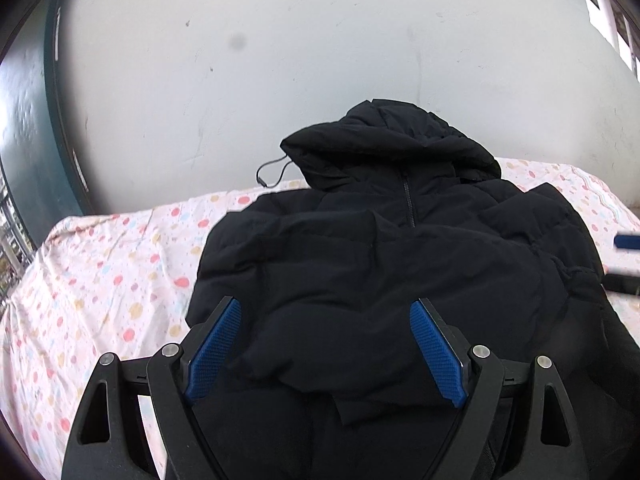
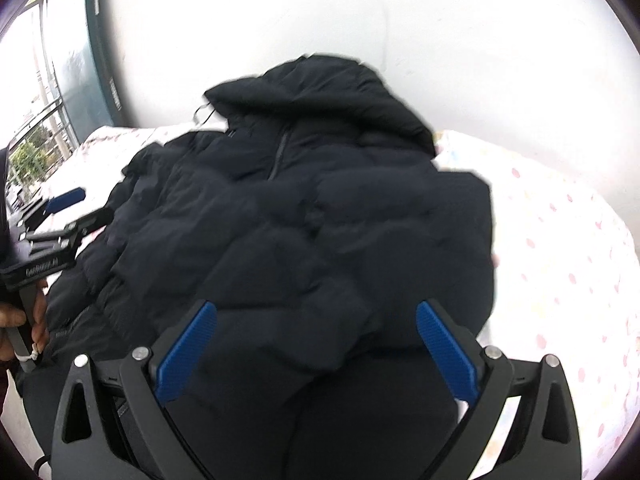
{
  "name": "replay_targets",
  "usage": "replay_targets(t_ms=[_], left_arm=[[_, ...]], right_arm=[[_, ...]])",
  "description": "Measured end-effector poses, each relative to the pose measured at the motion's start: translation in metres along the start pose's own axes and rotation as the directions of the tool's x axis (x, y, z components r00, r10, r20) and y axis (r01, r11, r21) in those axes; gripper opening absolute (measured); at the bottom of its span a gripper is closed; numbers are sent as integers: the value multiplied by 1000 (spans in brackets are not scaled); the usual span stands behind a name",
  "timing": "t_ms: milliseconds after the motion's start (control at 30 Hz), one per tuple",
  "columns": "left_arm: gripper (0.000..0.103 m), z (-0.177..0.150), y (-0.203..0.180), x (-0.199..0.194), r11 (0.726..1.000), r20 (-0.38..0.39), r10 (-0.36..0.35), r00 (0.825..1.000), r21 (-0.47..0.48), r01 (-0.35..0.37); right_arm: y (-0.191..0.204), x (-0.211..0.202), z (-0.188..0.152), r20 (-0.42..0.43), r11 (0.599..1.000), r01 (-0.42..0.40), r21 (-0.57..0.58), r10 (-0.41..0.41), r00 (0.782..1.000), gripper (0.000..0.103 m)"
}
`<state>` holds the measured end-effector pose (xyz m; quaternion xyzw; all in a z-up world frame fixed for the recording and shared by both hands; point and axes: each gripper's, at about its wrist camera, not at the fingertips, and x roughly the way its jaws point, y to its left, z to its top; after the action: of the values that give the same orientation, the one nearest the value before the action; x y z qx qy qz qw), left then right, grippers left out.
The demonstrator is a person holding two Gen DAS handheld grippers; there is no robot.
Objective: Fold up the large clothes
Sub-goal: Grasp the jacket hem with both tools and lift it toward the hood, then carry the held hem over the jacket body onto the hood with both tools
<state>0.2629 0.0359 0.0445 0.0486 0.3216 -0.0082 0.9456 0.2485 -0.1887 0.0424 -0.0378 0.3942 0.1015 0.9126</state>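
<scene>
Black hooded puffer jacket point(image 1: 400, 264) spread front-up on the bed sheet point(image 1: 100, 280), pink-dotted, with the hood point(image 1: 392, 144) propped toward the white wall point(image 1: 280, 60) and a drawcord point(image 1: 272, 174) trailing off its left side. Zip point(image 1: 408, 200) running down the middle of the chest. Sleeves seemingly already laid in across the body (hard to be sure, black on black), leaving a thick, lumpy bundle.

Left gripper point(image 1: 326, 344) poised low over the near hem, blue pads point(image 1: 216, 348) spread wide, nothing pinched between them. Right gripper point(image 2: 316, 344) likewise gaping and empty, hovering over the near right part of the jacket; right-wrist view blurred.

Likely next: taking the bottom edge and bringing it up toward the hood. To do that well:
- Bite deep enough to catch both layers of the padded hem, not just the slippery shell.
- Grip at matching points either side of the zip, so the fold line runs square.
- Lift only enough to clear the bulk, then lay over rather than drag, or the tucked sleeves spill out.
- Press down after release; trapped air makes puffer fabric spring back.
</scene>
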Motion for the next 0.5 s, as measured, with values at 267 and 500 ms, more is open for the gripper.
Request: replay_targets(t_ms=[267,500], left_arm=[[86,14,9,9,999,23,31,999,5,-32],[91,40,28,15,1000,32,23,999,-21,-23]], right_arm=[[-41,-8,46,78,997,53,57,-57,995,101],[-62,-12,68,113,995,55,80,-64,992,101]])
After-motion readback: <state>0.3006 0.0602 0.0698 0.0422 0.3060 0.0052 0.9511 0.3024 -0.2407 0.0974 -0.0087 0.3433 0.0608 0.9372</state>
